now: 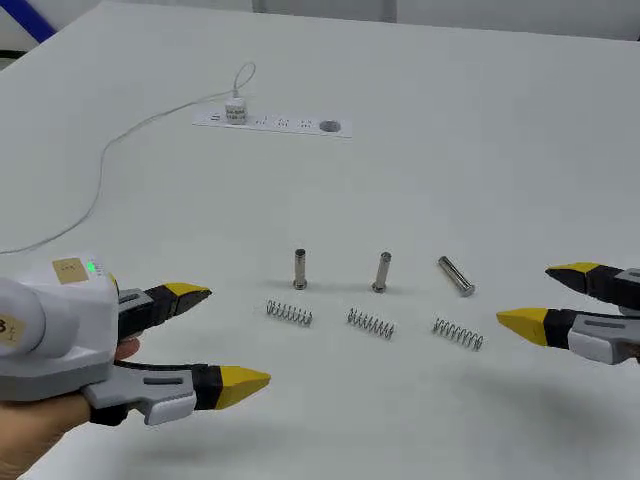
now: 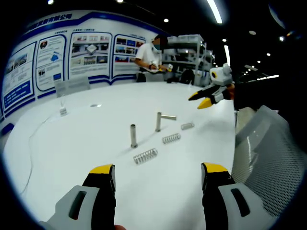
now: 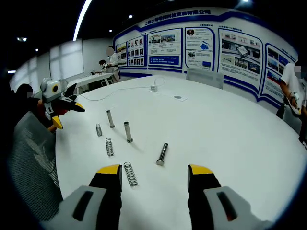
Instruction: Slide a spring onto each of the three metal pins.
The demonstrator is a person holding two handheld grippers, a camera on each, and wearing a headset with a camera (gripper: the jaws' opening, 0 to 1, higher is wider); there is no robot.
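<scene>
Hovering wide open and empty, left hand-held gripper (image 1: 220,335) and right hand-held gripper (image 1: 548,295) flank three bare pins (image 1: 382,271), springs (image 1: 370,323) just beside them toward the bench's (image 1: 450,150) near edge; first, probably, pinch one spring.

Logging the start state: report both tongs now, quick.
Left tongs: open, holding nothing.
Right tongs: open, holding nothing.

Left pin (image 1: 300,268), middle pin (image 1: 382,271) upright; right pin (image 1: 455,276) toppled; three springs (image 1: 370,323) alongside, unthreaded.
</scene>
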